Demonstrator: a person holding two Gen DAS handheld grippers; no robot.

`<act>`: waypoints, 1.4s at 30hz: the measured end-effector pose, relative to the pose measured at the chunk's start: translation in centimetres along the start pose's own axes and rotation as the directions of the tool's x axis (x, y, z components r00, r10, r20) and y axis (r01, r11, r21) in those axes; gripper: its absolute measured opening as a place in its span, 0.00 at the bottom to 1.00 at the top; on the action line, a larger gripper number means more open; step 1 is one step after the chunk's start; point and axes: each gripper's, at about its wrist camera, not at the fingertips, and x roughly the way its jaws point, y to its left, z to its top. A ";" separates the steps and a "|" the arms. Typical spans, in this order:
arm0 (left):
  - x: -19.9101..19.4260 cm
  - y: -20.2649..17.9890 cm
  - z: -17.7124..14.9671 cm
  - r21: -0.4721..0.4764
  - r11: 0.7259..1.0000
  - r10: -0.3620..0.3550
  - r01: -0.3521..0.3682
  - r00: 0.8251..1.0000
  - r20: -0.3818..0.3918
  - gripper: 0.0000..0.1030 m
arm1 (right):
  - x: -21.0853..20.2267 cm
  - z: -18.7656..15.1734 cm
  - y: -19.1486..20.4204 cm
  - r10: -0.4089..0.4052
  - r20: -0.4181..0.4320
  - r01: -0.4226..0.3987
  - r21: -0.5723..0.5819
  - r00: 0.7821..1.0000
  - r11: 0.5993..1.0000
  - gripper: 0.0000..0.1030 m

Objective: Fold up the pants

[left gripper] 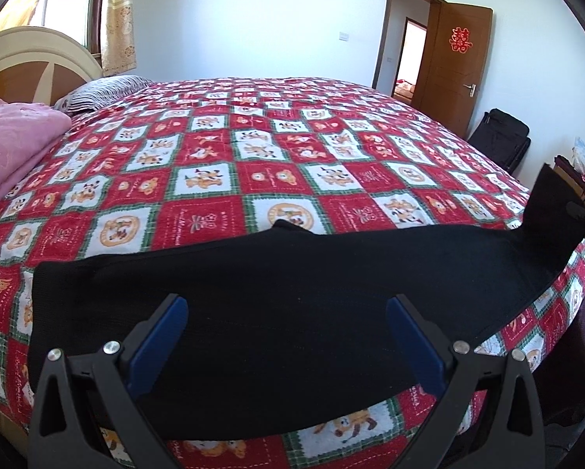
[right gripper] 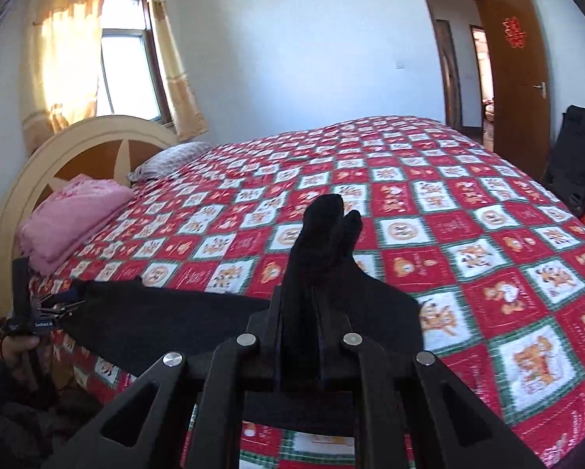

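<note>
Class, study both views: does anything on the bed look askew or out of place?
Yes. The black pants lie flat along the bed's near edge, except one end, which stands up bunched in the right gripper, its jaws shut on it. The left gripper is open.

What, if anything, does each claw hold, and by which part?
Right claw pinches the black pants by one raised end; left claw is open, holding nothing.

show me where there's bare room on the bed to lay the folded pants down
The quilt lies bare across its middle and far side, from the black pants to the door-side edge. The headboard end is crowded: a pink blanket and a striped pillow. The near edge holds the pants, one end pinched in the right gripper.
</note>
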 end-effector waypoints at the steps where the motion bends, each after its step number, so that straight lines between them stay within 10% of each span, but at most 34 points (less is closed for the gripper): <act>1: 0.1 -0.1 0.0 0.001 1.000 -0.006 0.006 1.000 -0.002 1.00 | 0.5 -0.2 0.5 0.009 -0.010 -0.009 -0.007 1.000 1.000 0.12; 29: 0.9 -2.8 -1.1 0.010 0.993 -0.121 0.122 0.992 -0.023 1.00 | 12.3 -5.3 14.1 0.147 -0.251 -0.200 -0.204 0.957 0.958 0.13; 35: 1.8 -3.8 -1.1 0.009 0.981 -0.194 0.194 0.981 -0.030 1.00 | 12.0 -5.9 14.1 0.195 -0.320 -0.266 -0.195 0.927 0.944 0.41; 42: 3.5 -5.5 0.7 -0.011 0.952 -0.305 0.305 0.951 -0.039 1.00 | 4.6 -3.1 8.4 0.134 -0.165 -0.165 -0.196 0.977 0.967 0.49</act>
